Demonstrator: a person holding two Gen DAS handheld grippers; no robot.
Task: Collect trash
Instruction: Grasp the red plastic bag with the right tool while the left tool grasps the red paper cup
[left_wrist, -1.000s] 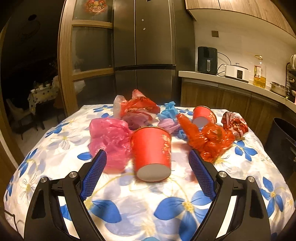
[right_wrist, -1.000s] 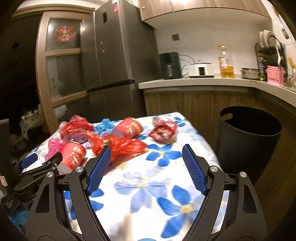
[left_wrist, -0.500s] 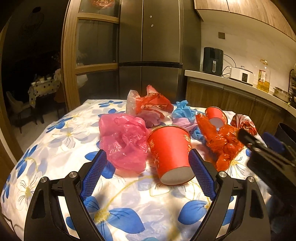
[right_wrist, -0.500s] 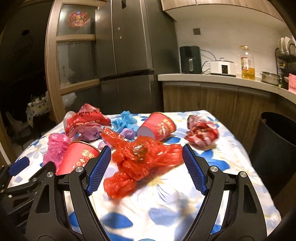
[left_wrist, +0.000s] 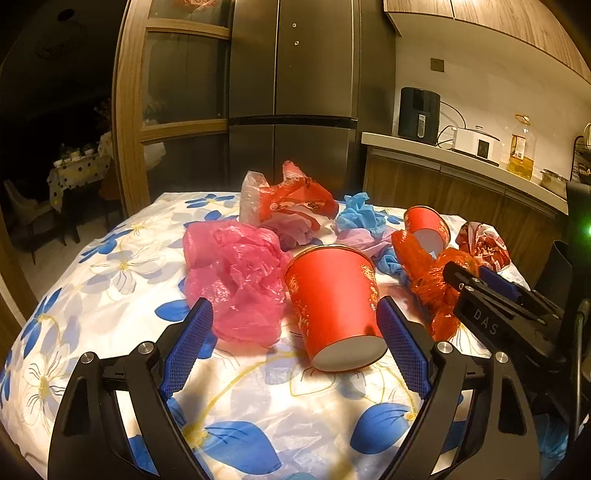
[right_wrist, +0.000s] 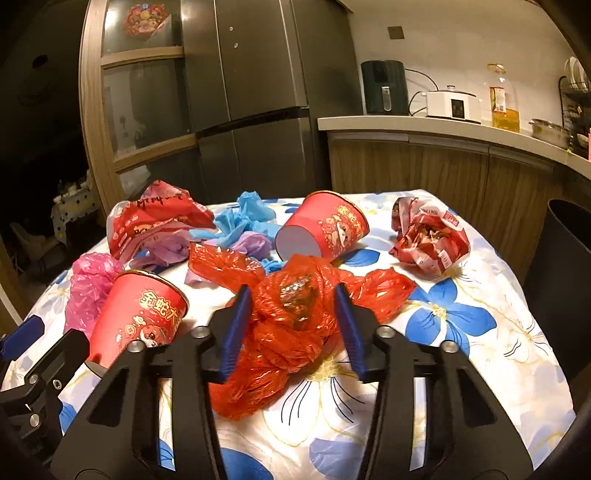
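Trash lies on a flowered tablecloth (left_wrist: 122, 288). My left gripper (left_wrist: 295, 343) is open; a red paper cup (left_wrist: 332, 306) on its side lies between its fingers, with a pink bag (left_wrist: 236, 280) by the left finger. My right gripper (right_wrist: 293, 328) is closing around an orange-red plastic bag (right_wrist: 295, 302) that fills the gap between its pads; it also shows in the left wrist view (left_wrist: 428, 273). The same red cup (right_wrist: 140, 321) lies left of it. A second red cup (right_wrist: 325, 229), a crumpled red wrapper (right_wrist: 428, 236), blue gloves (right_wrist: 243, 218) and a red-white bag (right_wrist: 155, 221) lie farther back.
A black trash bin (right_wrist: 565, 280) stands right of the table. A wooden counter (right_wrist: 443, 162) with appliances runs behind it. A steel fridge (right_wrist: 251, 96) and a glass door (left_wrist: 177, 99) stand beyond the table's far edge.
My right gripper has moved forward over the orange-red bag and its fingers have narrowed onto it. My left gripper has moved closer to the near red cup.
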